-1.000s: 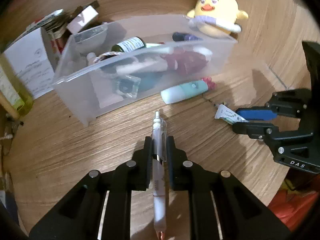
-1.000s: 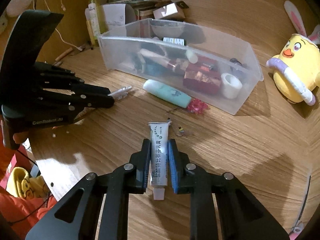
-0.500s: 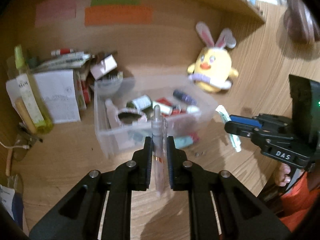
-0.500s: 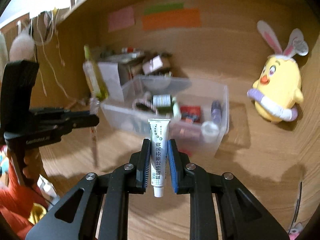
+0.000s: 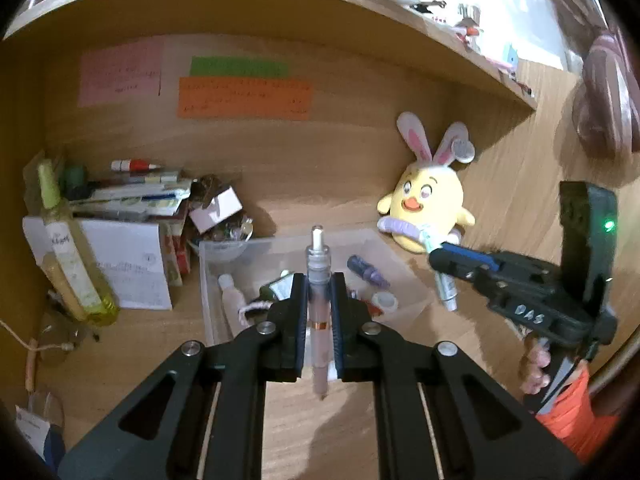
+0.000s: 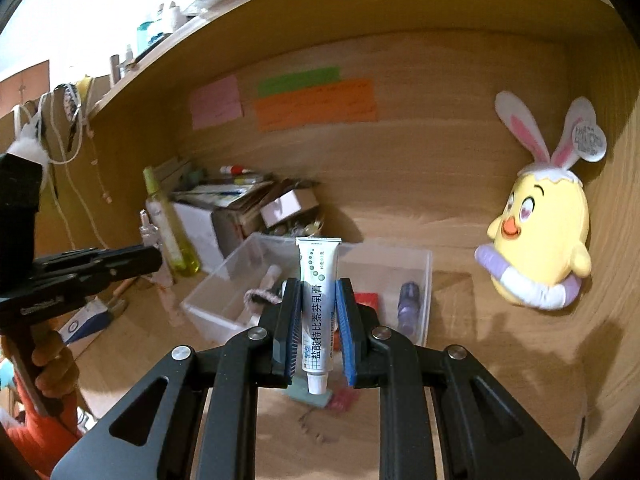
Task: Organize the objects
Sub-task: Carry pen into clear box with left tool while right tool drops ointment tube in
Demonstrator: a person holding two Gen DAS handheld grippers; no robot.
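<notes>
My left gripper [image 5: 318,284] holds a clear pen [image 5: 317,252] upright, and its jaws are closing tighter on the pen's barrel. My right gripper [image 6: 318,292] is shut on a small white ointment tube [image 6: 318,264] with its cap pointing toward me. Both hang in the air in front of a clear plastic bin [image 5: 288,242] that holds several small bottles and boxes. The left wrist view shows the right gripper [image 5: 444,258] and its tube [image 5: 446,292] over the bin's right end. In the right wrist view the left gripper [image 6: 154,258] is to the left of the bin [image 6: 430,280].
A yellow plush chick [image 5: 428,208] with rabbit ears leans on the back wall right of the bin. A yellow-green bottle [image 5: 72,264] and stacked boxes [image 5: 128,264] stand to the left. A shelf [image 5: 280,8] runs overhead. A teal tube [image 6: 308,394] lies on the desk.
Both grippers rose from the desk with the pen and the tube still held. They tilted up, so the views now face the back wall and the bin looks smaller.
</notes>
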